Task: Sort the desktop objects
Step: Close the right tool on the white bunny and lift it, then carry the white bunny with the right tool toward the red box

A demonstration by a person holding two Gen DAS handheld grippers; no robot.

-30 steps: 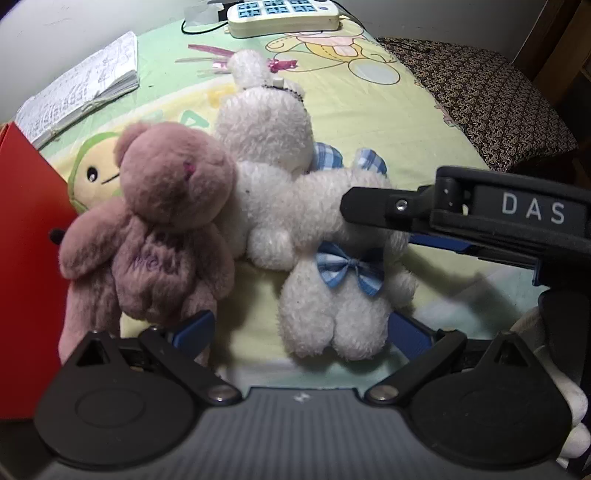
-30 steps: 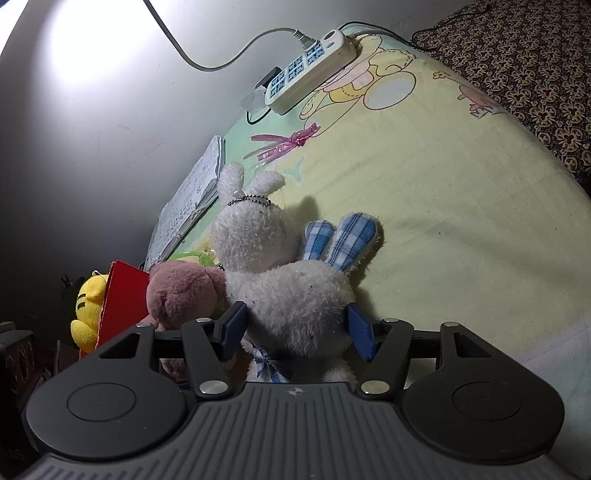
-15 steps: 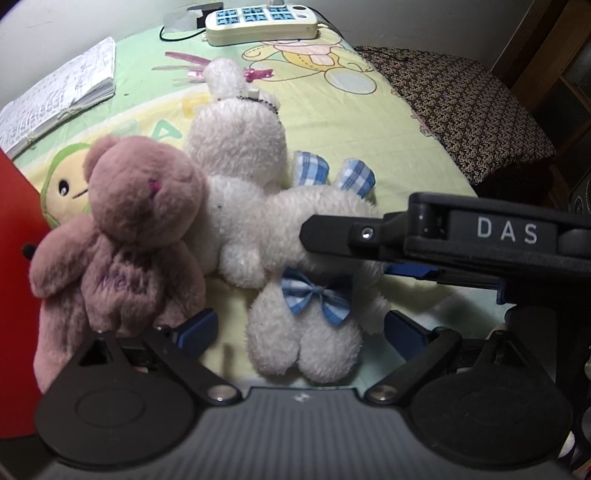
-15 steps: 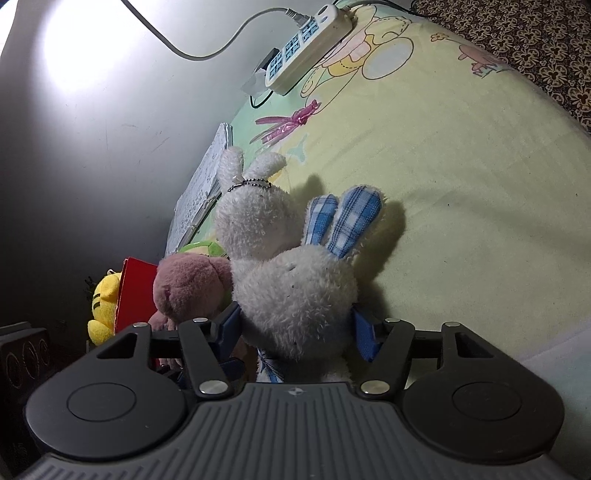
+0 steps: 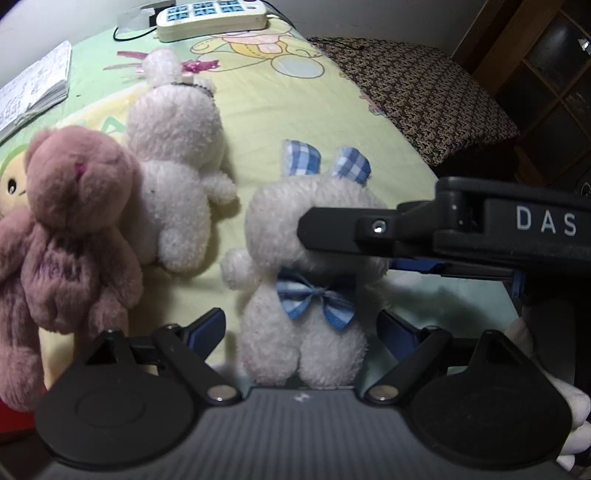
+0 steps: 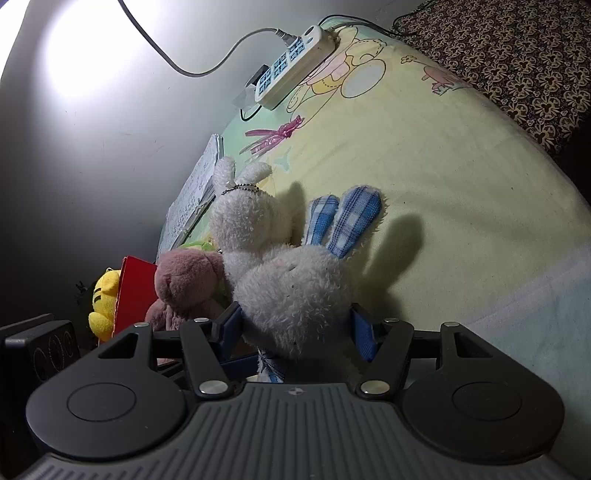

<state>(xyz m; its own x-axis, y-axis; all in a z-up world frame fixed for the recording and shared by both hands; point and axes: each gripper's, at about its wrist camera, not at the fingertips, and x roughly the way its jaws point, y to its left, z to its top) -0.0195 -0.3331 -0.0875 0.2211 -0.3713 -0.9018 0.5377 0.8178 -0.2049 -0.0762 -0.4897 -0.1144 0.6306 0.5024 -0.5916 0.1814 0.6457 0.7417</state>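
A white plush rabbit with blue checked ears and bow tie (image 5: 303, 332) lies on the yellow cartoon sheet (image 5: 295, 110). My right gripper (image 6: 295, 328) is shut on its head, and one black finger (image 5: 332, 230) crosses the face in the left wrist view. My left gripper (image 5: 301, 328) is open, its blue pads on either side of the rabbit's lower body without squeezing it. A plain white rabbit (image 5: 177, 155) and a pink bear (image 5: 70, 229) lie to the left, apart from the held rabbit.
A white power strip (image 5: 210, 16) and its cable lie at the far edge by the wall. An open notebook (image 5: 33, 88) sits far left, a red box (image 6: 135, 291) and a yellow plush (image 6: 103, 306) beyond the bear. Dark patterned cloth (image 5: 424, 96) covers the right side.
The blue-eared rabbit has been pulled right, away from the plain white rabbit and the pink bear, so bare sheet now shows between them. Both grippers moved with it.
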